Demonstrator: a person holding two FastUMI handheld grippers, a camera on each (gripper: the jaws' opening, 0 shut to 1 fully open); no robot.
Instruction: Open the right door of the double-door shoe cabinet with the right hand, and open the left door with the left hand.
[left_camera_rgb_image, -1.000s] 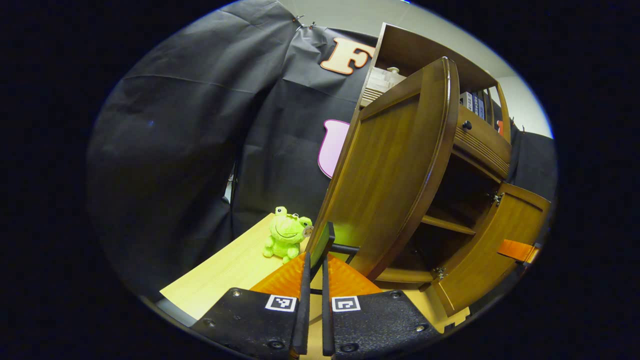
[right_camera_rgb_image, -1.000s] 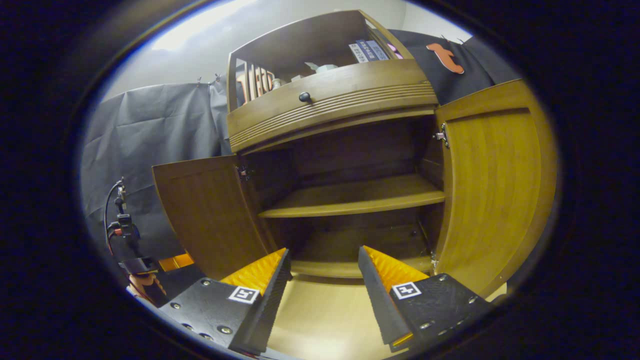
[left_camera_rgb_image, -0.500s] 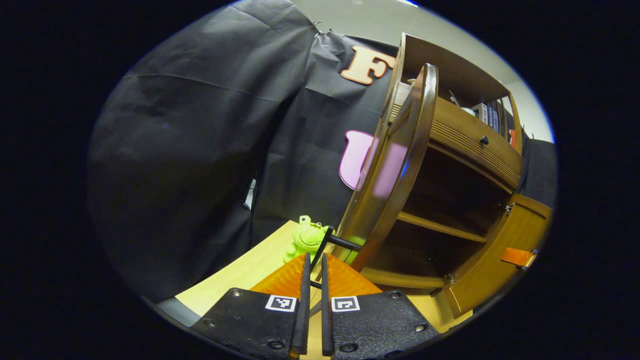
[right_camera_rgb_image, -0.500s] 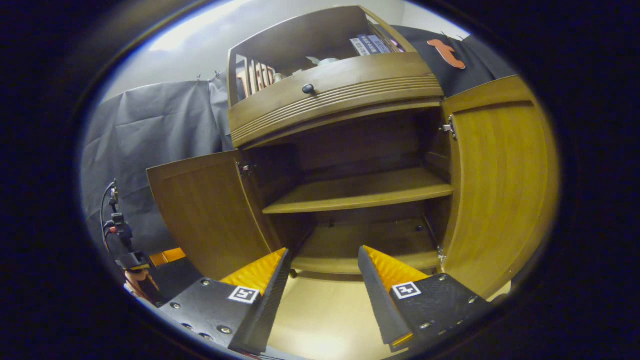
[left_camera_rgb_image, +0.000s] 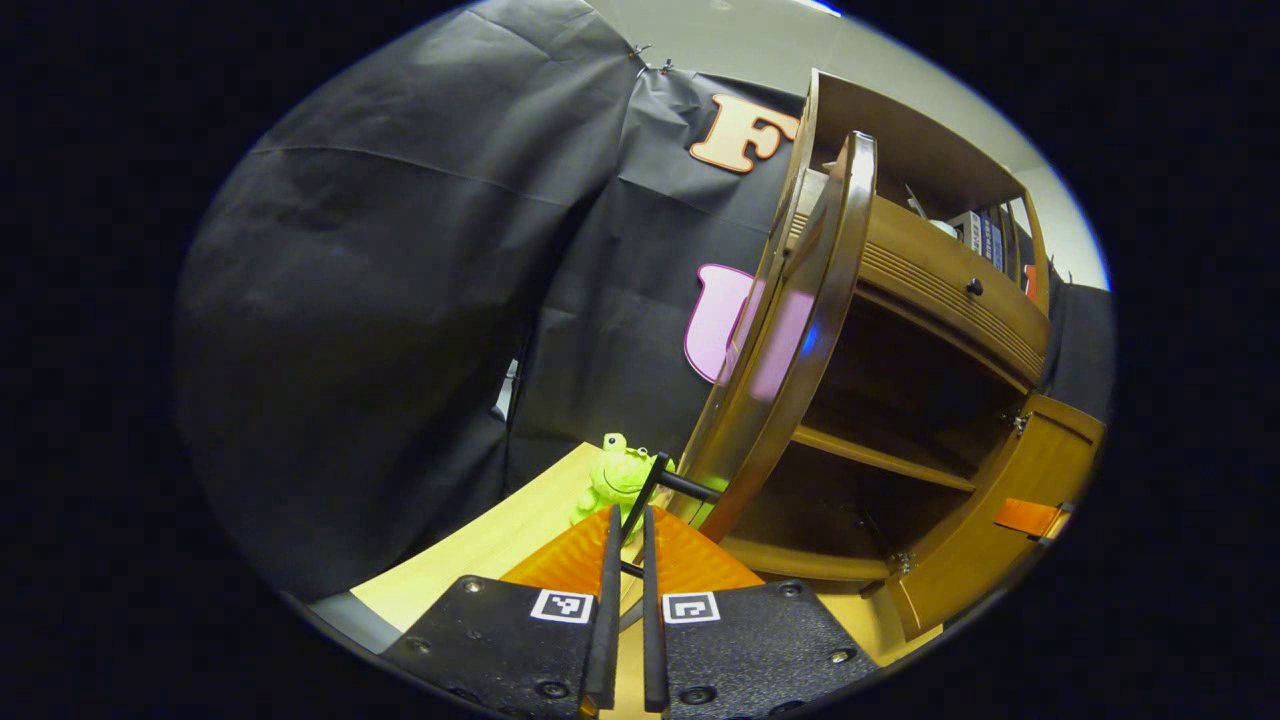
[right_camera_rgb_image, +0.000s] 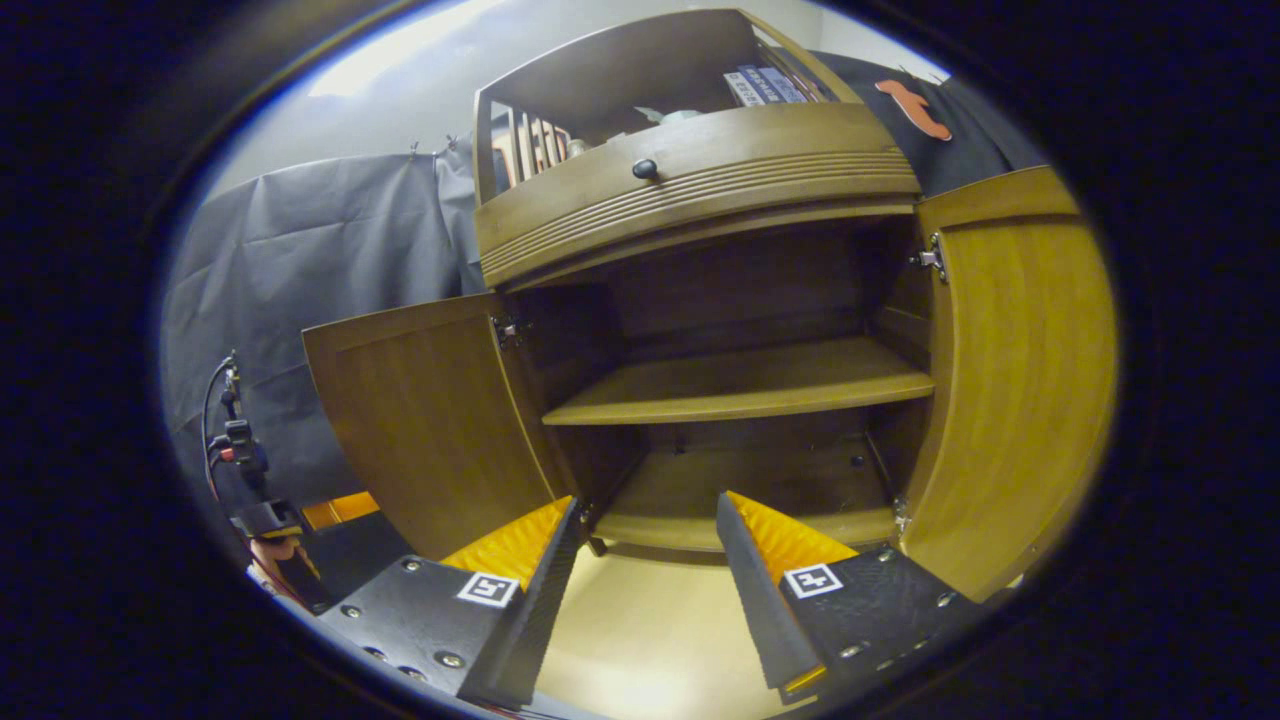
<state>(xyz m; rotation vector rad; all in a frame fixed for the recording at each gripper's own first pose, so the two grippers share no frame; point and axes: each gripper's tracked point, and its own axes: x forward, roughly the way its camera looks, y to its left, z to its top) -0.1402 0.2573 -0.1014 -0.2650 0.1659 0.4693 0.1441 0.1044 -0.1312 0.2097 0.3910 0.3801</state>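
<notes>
1. Doors of the shoe cabinet (right_camera_rgb_image: 700, 200) both stand swung out, and the inside shelf (right_camera_rgb_image: 740, 385) and bottom board are bare wood.
2. My left gripper (left_camera_rgb_image: 625, 520) has its two fingers nearly together around the thin black handle (left_camera_rgb_image: 670, 482) of the left door (left_camera_rgb_image: 790, 330). The bar runs into the narrow slot between them, but I cannot tell whether both fingers press on it.
3. In the left gripper view that door is seen almost edge-on, its curved rim rising from just above my fingers toward the cabinet top.
4. My right gripper (right_camera_rgb_image: 645, 545) is spread wide with nothing between the fingers. It points into the lower compartment, above the pale tabletop (right_camera_rgb_image: 640, 650).
5. In the right gripper view the right door (right_camera_rgb_image: 1010, 370) hangs open at the right edge, its hinge (right_camera_rgb_image: 930, 260) showing near the top. The left door sits at the left with its inner face toward me.
6. A green frog plush (left_camera_rgb_image: 615, 478) sits on the tabletop just behind the left door's handle.
7. A drawer with a dark knob (right_camera_rgb_image: 645, 168) runs above the opening, and books (right_camera_rgb_image: 765, 85) stand in the open top section.
8. My left gripper with its cable shows small at the far left of the right gripper view, beside the left door.
</notes>
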